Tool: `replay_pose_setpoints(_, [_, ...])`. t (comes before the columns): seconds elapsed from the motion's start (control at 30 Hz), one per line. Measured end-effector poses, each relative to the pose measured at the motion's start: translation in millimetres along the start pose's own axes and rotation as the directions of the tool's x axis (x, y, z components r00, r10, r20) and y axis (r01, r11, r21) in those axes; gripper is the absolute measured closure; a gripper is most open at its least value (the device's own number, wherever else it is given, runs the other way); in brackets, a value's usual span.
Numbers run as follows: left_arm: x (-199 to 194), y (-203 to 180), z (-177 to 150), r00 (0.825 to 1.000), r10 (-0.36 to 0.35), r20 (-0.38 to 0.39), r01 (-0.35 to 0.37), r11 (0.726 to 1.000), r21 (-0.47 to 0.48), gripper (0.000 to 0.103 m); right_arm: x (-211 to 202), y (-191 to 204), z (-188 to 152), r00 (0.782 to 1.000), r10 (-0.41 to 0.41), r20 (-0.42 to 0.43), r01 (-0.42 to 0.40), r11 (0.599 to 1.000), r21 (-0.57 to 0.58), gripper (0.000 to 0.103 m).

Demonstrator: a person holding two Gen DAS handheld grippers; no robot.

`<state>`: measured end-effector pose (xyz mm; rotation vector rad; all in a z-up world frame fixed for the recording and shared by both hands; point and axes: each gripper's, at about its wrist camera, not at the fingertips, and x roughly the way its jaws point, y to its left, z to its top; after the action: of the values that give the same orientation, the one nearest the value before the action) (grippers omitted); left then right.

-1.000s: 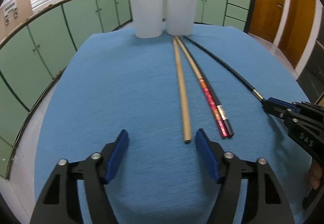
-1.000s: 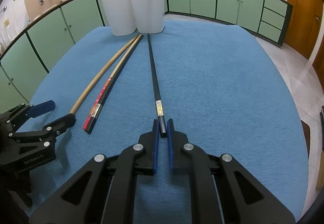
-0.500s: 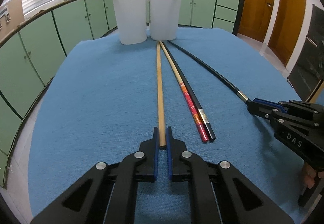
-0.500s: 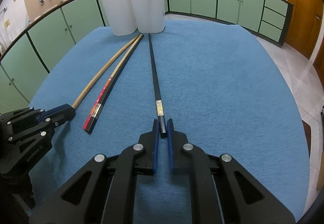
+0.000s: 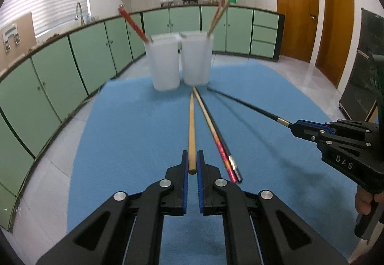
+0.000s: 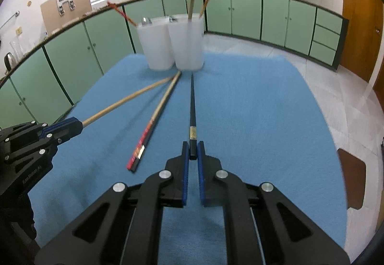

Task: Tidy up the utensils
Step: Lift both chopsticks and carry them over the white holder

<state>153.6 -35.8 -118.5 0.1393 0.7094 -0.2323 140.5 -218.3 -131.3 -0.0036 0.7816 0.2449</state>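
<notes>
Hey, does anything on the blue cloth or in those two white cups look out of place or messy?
Nothing spilled or broken. Two chopsticks, a red patterned chopstick and a black one beside it, lie loose on the blue cloth instead of standing in the white cups.

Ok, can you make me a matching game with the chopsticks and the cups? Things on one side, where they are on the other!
Things:
1. wooden chopstick
2. black chopstick
3. red-patterned chopstick
4. white cups

Places:
A. lying loose on the blue cloth
B. pinched in the left gripper
C. standing at the cloth's far end
D. pinched in the right gripper

Pairs: 1-B, 2-D, 3-A, 4-C
</notes>
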Motion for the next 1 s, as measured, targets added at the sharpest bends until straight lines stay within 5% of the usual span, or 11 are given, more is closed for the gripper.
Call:
replay_pose_setpoints(0.4, [-44.2, 12.5, 52.6, 0.989, 0.000, 0.147, -0.002, 1.000, 0.013, 0.097, -57.5, 0.4, 58.9, 0.992, 0.047, 0.120, -0.042, 0.998, -0.045, 0.097])
replay_pose_setpoints(1.0, [-58.6, 6.2, 112.3, 0.973, -0.066, 0.221, 0.049, 0.995, 0.081, 0.097, -89.9, 18.3, 148.1, 0.985, 0.128, 0.113, -0.104, 0.975, -0.195, 0.097])
